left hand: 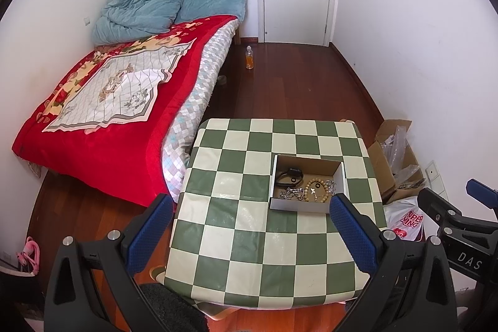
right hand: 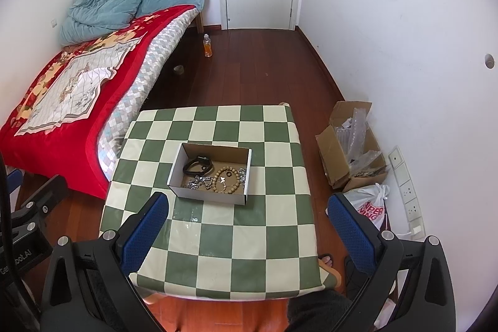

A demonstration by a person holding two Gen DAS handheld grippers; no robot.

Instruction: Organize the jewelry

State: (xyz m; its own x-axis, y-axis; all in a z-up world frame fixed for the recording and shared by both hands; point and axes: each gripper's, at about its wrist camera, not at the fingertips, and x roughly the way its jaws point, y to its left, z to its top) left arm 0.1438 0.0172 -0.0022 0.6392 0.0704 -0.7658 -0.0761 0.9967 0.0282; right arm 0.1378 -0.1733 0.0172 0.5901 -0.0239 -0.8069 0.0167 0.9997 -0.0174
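Two hand-held grippers with black frames and blue finger pads hover above a small table covered in a green-and-cream checked cloth (right hand: 218,238) in a bedroom. The left gripper (left hand: 250,234) has its jaws spread wide and grasps nothing; the right gripper (right hand: 249,234) is likewise fully parted and empty. On the far half of the table sits a shallow white cardboard box with a brown inside (right hand: 205,197), its top open. Inside it lie a black band-style bracelet (right hand: 197,165) towards the back left, a silver chain (right hand: 197,182) at the front left, and a tan wooden bead bracelet (right hand: 237,180) to the right of the chain, with a small white butterfly-shaped piece (right hand: 223,179) lying within the bead loop. More silvery jewellery glints at the box's right wall, too small to tell apart. Beyond the table a bed with a red patterned blanket (right hand: 62,120) stands against the left wall, an orange-filled plastic bottle (right hand: 208,45) stands on the dark wooden floor, and an open brown carton of plastic wrapping (right hand: 339,157) rests by the right wall
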